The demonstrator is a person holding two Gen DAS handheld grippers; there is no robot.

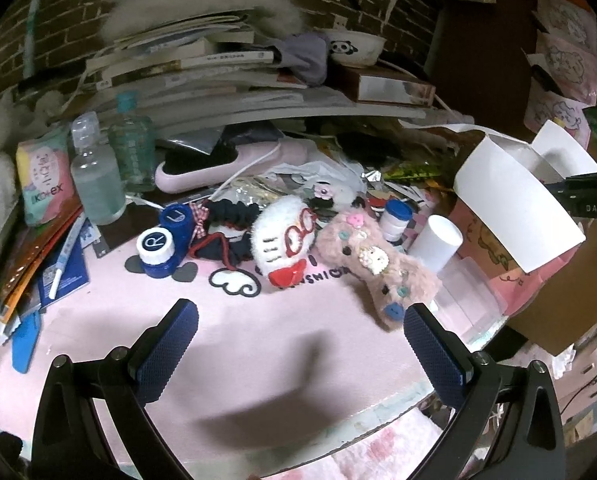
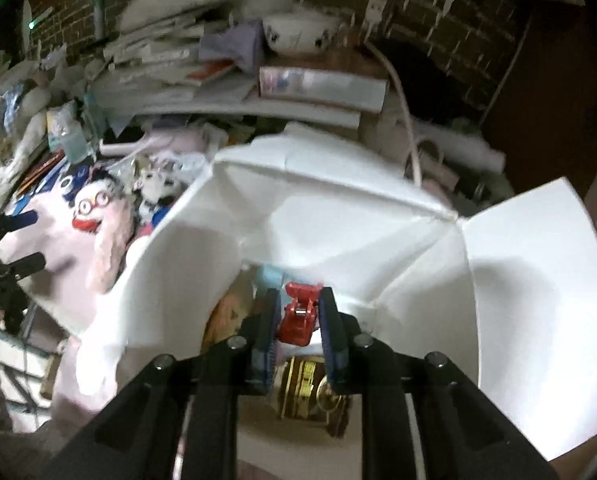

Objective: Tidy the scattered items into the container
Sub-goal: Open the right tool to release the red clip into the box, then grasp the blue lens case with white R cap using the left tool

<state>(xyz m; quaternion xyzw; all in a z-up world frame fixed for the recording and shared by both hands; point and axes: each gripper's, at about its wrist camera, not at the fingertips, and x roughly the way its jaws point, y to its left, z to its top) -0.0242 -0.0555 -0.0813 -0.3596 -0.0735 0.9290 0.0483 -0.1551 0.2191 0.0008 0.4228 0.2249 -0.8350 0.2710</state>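
From the left wrist, the left gripper (image 1: pixel 300 334) hangs released over the pink desk (image 1: pixel 258 332), holding nothing — ahead lie a white plush face (image 1: pixel 284 240), a pink furry toy (image 1: pixel 378 266) and a blue lens case (image 1: pixel 164 240). From the right wrist, the right gripper (image 2: pixel 299 312) grasps a red clip (image 2: pixel 299 314) over the open white box (image 2: pixel 378 220).

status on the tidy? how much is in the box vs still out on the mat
Early. Done: a few items already lie in the white box. In hand: right gripper holds a red clip over the box opening. Left: white plush, pink plush and lens case sit on the mat; left gripper open, empty.
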